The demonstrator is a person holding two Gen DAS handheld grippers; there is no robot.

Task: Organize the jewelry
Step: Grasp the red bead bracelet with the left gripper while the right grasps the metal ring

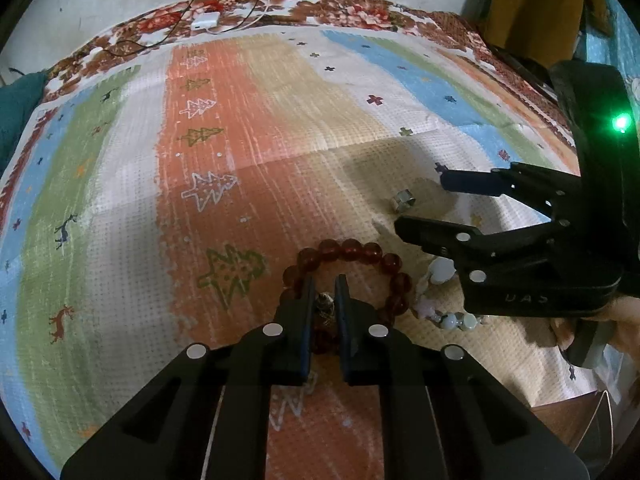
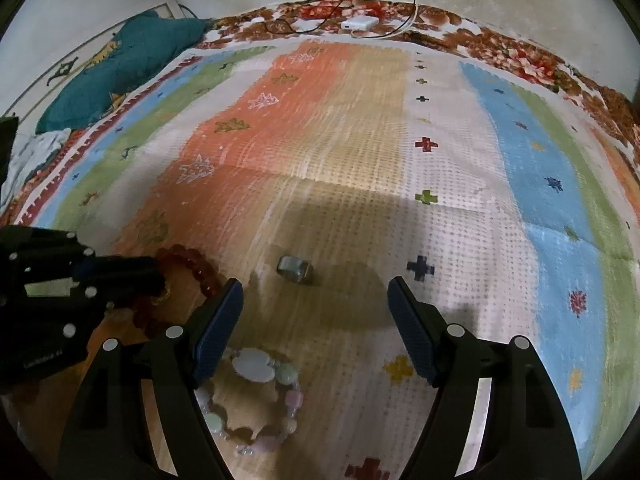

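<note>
A dark red bead bracelet (image 1: 352, 250) lies on the striped mat (image 1: 240, 140). My left gripper (image 1: 325, 292) is shut on a small brownish charm (image 1: 325, 308) of that bracelet. The bracelet also shows in the right wrist view (image 2: 192, 264), beside the left gripper (image 2: 156, 276). A silver ring (image 1: 403, 201) lies on the mat; in the right wrist view the ring (image 2: 295, 269) sits just ahead of my open, empty right gripper (image 2: 315, 300). A pale pastel bead bracelet (image 2: 256, 392) lies under the right gripper; part of it shows in the left view (image 1: 440, 280).
A white charger with cables (image 2: 360, 23) lies at the mat's far edge. A teal pillow (image 2: 120, 68) sits at the far left. A floral bedsheet (image 2: 520, 56) borders the mat. A brown cardboard piece (image 1: 568, 420) lies at the lower right.
</note>
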